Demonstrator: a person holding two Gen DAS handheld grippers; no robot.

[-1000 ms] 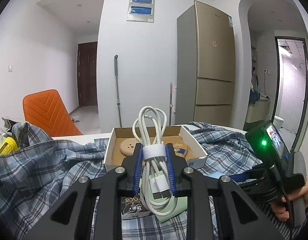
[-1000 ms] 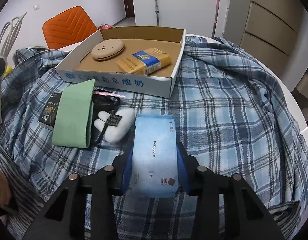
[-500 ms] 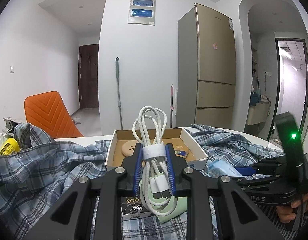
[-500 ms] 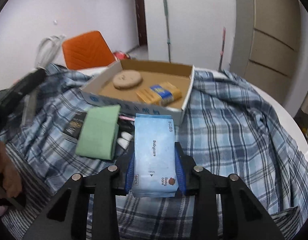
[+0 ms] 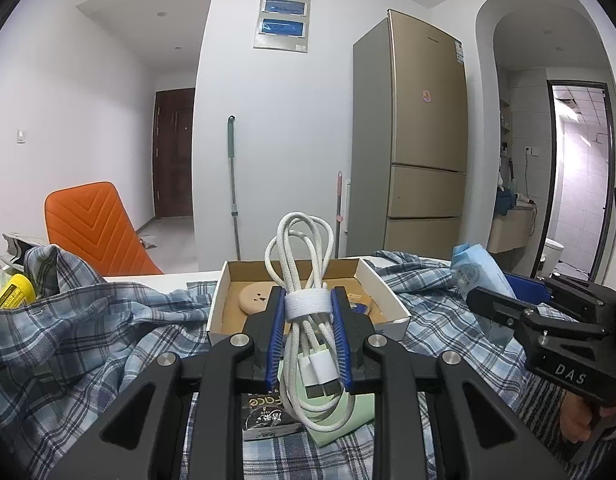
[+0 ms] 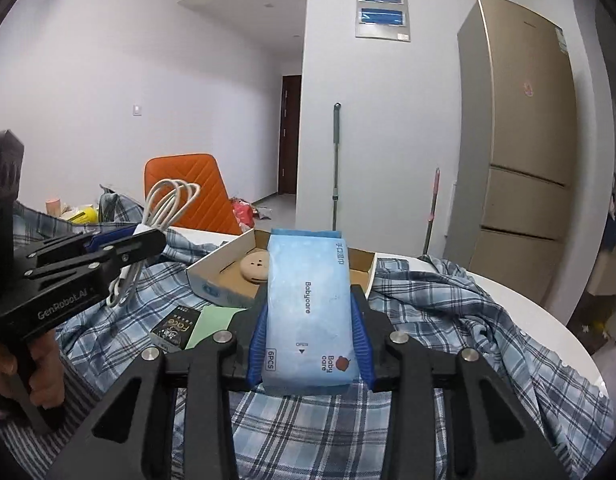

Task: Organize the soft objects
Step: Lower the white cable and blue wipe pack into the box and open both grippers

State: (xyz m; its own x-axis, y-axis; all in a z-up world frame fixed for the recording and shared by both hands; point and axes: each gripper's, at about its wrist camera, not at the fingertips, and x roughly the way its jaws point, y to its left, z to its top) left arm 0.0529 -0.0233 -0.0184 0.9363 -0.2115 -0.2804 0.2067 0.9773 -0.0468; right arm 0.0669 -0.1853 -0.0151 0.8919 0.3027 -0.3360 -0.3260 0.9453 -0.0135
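The left gripper [image 5: 308, 300] is clamped on a coiled white cable [image 5: 306, 280] bound by a white strap, its blue-padded fingers [image 5: 275, 332] pressing the bundle from both sides, loops upright. Beyond it an open cardboard box [image 5: 388, 300] sits on a plaid cloth [image 5: 108, 320] covering the bench, a round tan disc [image 5: 255, 297] inside. Under the cable lie a pale green pad [image 5: 348, 412] and a black packet [image 5: 268, 416]. At right, the right gripper [image 5: 492, 300] holds a light blue wipes pack [image 5: 476, 272] above the cloth.

White round table [image 6: 520, 300], plaid shirt [image 6: 448, 320] spread over it, cardboard tray [image 5: 388, 296] on the shirt
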